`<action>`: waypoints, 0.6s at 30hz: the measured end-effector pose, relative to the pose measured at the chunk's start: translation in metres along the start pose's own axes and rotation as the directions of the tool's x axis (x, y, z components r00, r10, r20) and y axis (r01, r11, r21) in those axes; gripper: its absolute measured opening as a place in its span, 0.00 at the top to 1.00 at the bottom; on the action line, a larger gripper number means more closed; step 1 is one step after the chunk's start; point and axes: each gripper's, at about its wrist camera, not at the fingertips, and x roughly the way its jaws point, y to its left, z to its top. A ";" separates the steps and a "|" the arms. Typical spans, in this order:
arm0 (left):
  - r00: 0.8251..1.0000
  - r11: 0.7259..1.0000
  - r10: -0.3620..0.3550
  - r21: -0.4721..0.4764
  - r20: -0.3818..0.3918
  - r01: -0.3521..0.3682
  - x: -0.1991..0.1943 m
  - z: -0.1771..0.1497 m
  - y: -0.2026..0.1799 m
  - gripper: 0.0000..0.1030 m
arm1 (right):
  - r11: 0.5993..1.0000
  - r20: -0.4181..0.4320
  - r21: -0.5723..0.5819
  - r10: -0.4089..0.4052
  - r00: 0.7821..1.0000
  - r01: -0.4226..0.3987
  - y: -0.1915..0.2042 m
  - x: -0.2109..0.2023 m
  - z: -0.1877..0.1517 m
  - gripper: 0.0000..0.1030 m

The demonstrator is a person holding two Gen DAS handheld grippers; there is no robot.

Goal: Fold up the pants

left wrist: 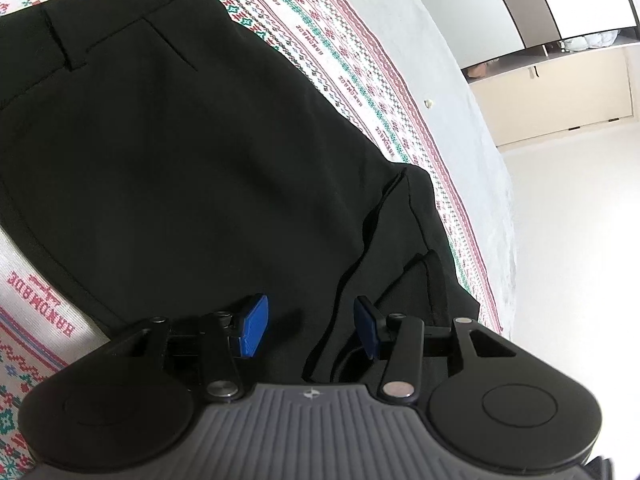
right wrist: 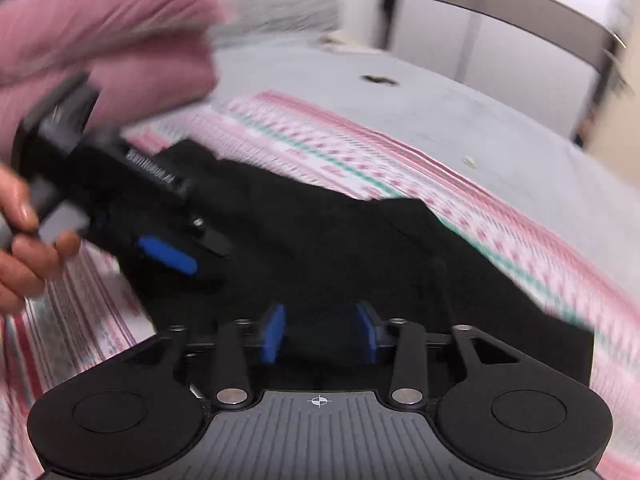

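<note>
Working over the black pants, you have them spread on the patterned cloth that covers the surface, waistband end toward the top of the left wrist view and a bunched, layered edge close to your left gripper. That gripper hangs just above the fabric with its blue pads parted and nothing between them. Your right gripper is also parted, with only dark fabric showing behind the gap; whether cloth is actually inside it you cannot tell from this blurred view, though it looks empty. In the right wrist view your left hand and its gripper sit over the far part of the pants. The risks from here: if you close on that bunched edge, you may pinch only the top layer, and the fold would drag the lower layers askew. You could also catch the patterned cloth along with the pants, since the black edge lies flat on it, and lifting would then pull the whole cover. The pants lie near the cloth's border, beside the grey bare strip toward the edge, so a sliding pull might carry a leg over it. No container is in view, so nothing holds or is held that way.
</note>
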 end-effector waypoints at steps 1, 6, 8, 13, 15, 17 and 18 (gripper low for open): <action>1.000 1.000 0.000 0.003 0.000 0.000 0.000 0.000 0.000 0.30 | 1.000 0.009 0.029 -0.010 1.000 0.010 -0.005 -0.005 -0.008 0.58; 1.000 1.000 0.008 0.012 -0.003 -0.008 0.003 -0.001 -0.002 0.30 | 0.960 0.002 0.270 -0.082 0.997 0.079 -0.039 -0.007 -0.020 0.44; 1.000 1.000 0.006 0.010 -0.005 -0.006 0.003 0.000 -0.003 0.30 | 0.908 -0.023 0.416 -0.037 0.999 0.043 -0.063 0.013 -0.014 0.44; 1.000 1.000 0.000 -0.008 -0.005 0.000 0.003 0.003 -0.001 0.30 | 0.892 -0.234 0.394 -0.138 0.962 0.223 -0.073 0.089 0.016 0.68; 1.000 1.000 -0.005 -0.007 -0.001 0.005 0.001 0.004 -0.002 0.30 | 0.908 -0.300 0.340 -0.141 0.943 0.244 -0.068 0.106 0.026 0.95; 1.000 1.000 -0.002 -0.002 0.001 0.002 0.002 0.003 -0.002 0.30 | 0.907 -0.259 0.382 -0.080 0.963 0.178 -0.072 0.103 0.044 0.96; 1.000 1.000 0.000 -0.003 -0.001 0.000 0.002 0.003 -0.001 0.30 | 0.891 -0.227 0.433 -0.039 0.973 0.136 -0.077 0.099 0.056 0.96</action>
